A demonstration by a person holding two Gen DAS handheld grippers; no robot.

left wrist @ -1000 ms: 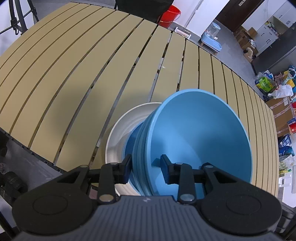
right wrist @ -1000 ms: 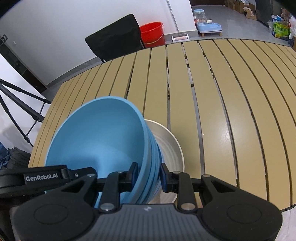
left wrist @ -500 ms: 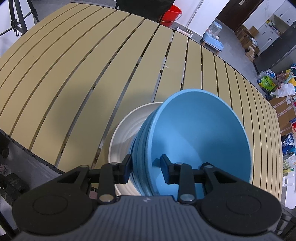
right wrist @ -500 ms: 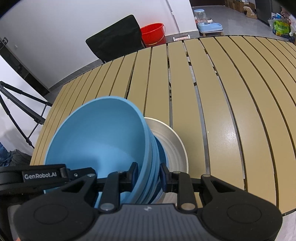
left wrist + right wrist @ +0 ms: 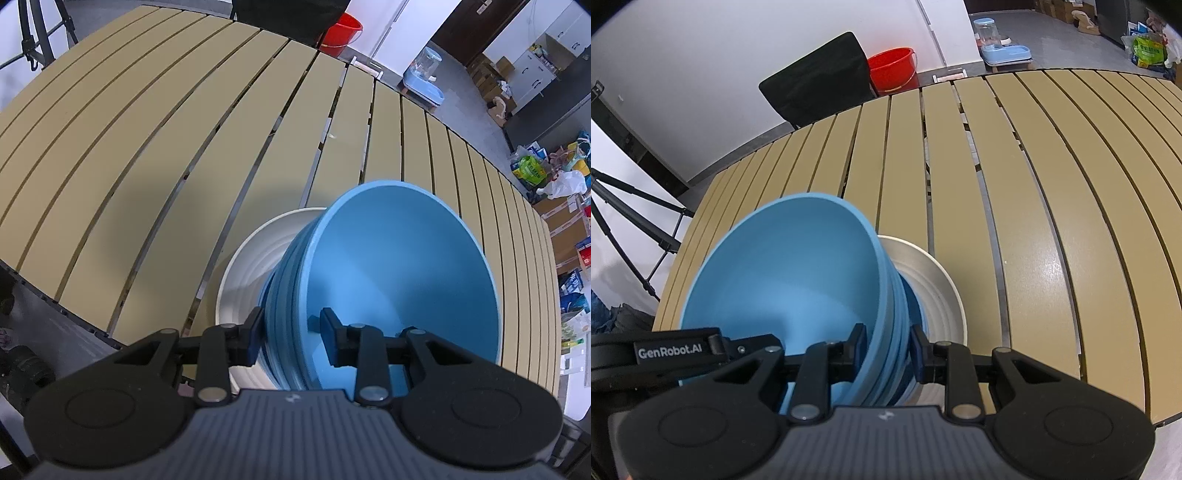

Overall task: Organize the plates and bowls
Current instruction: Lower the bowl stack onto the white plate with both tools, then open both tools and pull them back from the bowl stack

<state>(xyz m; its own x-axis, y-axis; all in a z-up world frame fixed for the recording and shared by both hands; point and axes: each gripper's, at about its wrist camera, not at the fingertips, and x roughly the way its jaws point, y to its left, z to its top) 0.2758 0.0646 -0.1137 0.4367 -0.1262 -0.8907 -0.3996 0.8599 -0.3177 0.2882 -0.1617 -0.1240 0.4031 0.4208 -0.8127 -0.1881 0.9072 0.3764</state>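
Blue nested bowls (image 5: 399, 273) fill the lower centre of the left wrist view, stacked inside one another and tipped on edge, their open side facing right. Left gripper (image 5: 291, 330) straddles the near rim of the stack, one finger outside against the stacked rims, the other inside the innermost bowl; the jaws pinch the rims. Behind the stack lies a white ribbed plate (image 5: 251, 266), partly covered by the bowls, on the tan slatted worktop (image 5: 184, 147). A red bucket (image 5: 340, 31) and a blue pet feeder (image 5: 423, 81) stand on the floor beyond the far edge.

Right wrist view: the same bowls (image 5: 786, 273) open toward the left, the plate (image 5: 934, 284) showing at their right. Right gripper (image 5: 888, 349) clamps the stacked rims, one finger inside, one outside. The left gripper's black body (image 5: 676, 350) enters from the left edge. A black chair (image 5: 816, 92) stands behind the worktop (image 5: 1052, 221).
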